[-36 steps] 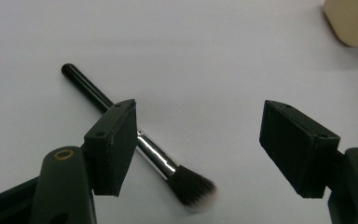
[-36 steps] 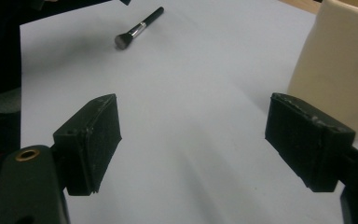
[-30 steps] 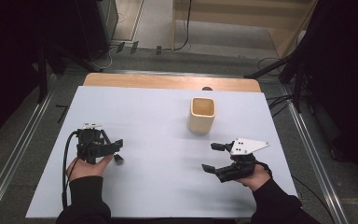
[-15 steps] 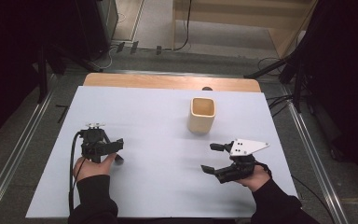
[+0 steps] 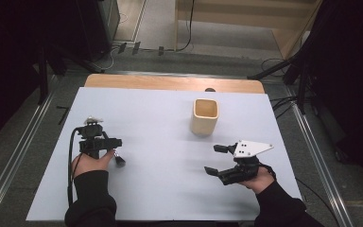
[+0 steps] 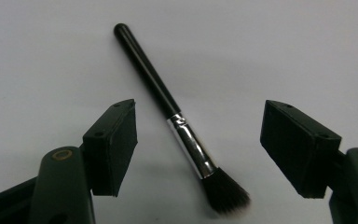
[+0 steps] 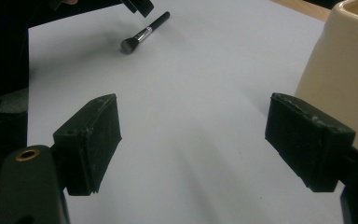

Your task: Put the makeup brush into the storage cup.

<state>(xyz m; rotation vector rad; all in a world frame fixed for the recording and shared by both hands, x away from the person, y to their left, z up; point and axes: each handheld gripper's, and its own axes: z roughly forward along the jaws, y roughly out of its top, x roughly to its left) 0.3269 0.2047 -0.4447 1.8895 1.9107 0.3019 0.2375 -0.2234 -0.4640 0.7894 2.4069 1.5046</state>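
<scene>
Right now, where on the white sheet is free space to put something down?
The widest bare patch lies mid-sheet, between the makeup brush under the left hand-held gripper and the right hand-held gripper. The far left corner, left of the cream cup, is also free. It is tight between cup and right hand-held gripper.

Makeup brush on the white table, under the left claw

The brush lies flat between the spread jaws of the left gripper, touching neither; black handle, silver ferrule, dark bristles with pale tips; handle points away from the claw, bristles lie nearest it; it lies well apart from the right gripper.
</scene>
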